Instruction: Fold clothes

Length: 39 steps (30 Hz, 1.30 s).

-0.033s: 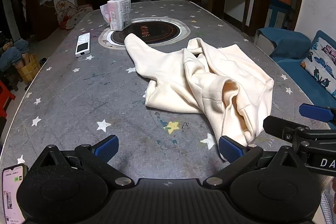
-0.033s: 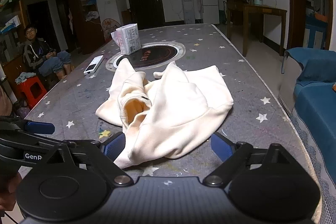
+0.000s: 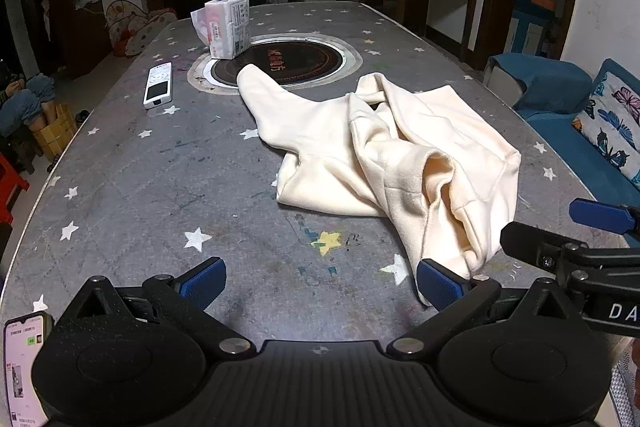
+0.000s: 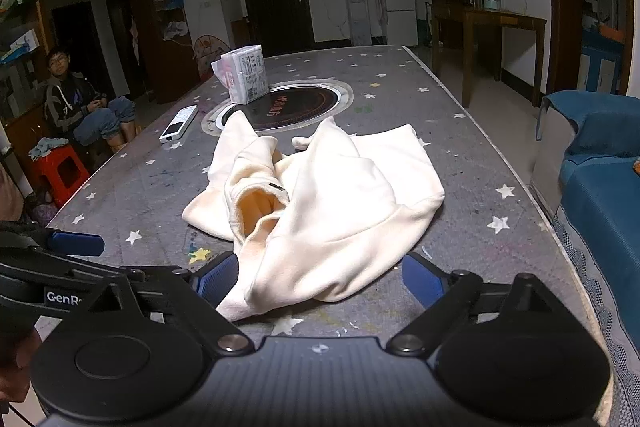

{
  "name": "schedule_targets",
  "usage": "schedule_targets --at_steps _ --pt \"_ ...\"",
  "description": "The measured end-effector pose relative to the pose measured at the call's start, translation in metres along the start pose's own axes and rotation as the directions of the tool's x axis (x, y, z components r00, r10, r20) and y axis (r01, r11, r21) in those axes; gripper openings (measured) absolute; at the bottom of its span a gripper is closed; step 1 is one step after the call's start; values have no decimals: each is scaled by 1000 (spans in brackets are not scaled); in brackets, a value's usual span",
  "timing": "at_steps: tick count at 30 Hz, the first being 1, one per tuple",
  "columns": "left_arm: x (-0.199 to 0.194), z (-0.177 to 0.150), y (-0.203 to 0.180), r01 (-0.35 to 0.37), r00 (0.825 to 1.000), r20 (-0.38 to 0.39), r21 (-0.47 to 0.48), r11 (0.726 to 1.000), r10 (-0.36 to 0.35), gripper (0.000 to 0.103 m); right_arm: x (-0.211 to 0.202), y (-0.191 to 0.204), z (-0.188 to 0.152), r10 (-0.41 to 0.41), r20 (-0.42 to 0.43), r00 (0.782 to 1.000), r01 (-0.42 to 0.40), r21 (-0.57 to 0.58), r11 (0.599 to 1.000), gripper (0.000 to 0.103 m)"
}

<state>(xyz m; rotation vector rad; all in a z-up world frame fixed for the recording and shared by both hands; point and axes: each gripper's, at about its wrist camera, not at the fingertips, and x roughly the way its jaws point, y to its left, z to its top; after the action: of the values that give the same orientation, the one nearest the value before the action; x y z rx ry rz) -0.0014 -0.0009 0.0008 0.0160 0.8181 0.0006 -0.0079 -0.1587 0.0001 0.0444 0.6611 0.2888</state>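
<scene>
I hold both tongs low over the near edge of the table [image 3: 132, 187], each one tilted downward toward the cloth; the left tongs [image 3: 320, 285] are released, their blue pads spread wide with only bare table between them, and the right pad lies just beside the near corner of the cream sweatshirt [image 3: 384, 155], whether touching it I cannot tell; the right tongs [image 4: 320, 281] are also released and wide apart, and the near fold of the sweatshirt [image 4: 320, 211] lies between their pads without being pinched; in the left view I see the right tongs entering from the right side, near the garment's edge. The sweatshirt lies crumpled in the middle of the table, one sleeve reaching toward the round black plate [image 3: 280, 61] set in the table top; behind it stands a tissue pack [image 3: 228, 25], and a white remote control [image 3: 158, 85] lies to its left; a person [image 4: 80, 103] sits at the far left of the room.
</scene>
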Motion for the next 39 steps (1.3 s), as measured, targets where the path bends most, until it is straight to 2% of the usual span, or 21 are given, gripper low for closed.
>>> schedule_targets --at_steps 4,8,39 --pt "-4 -1 -2 -7 1000 10 4 1000 7 103 -1 0 -1 0 1 1000 0 2 1000 93" --pt "-7 -5 3 21 1000 7 -13 1000 -21 103 -2 1 -1 0 3 1000 0 3 1000 95" --pt "7 4 -7 -29 1000 -10 44 999 29 103 5 -4 1 0 -9 1000 0 15 1000 95"
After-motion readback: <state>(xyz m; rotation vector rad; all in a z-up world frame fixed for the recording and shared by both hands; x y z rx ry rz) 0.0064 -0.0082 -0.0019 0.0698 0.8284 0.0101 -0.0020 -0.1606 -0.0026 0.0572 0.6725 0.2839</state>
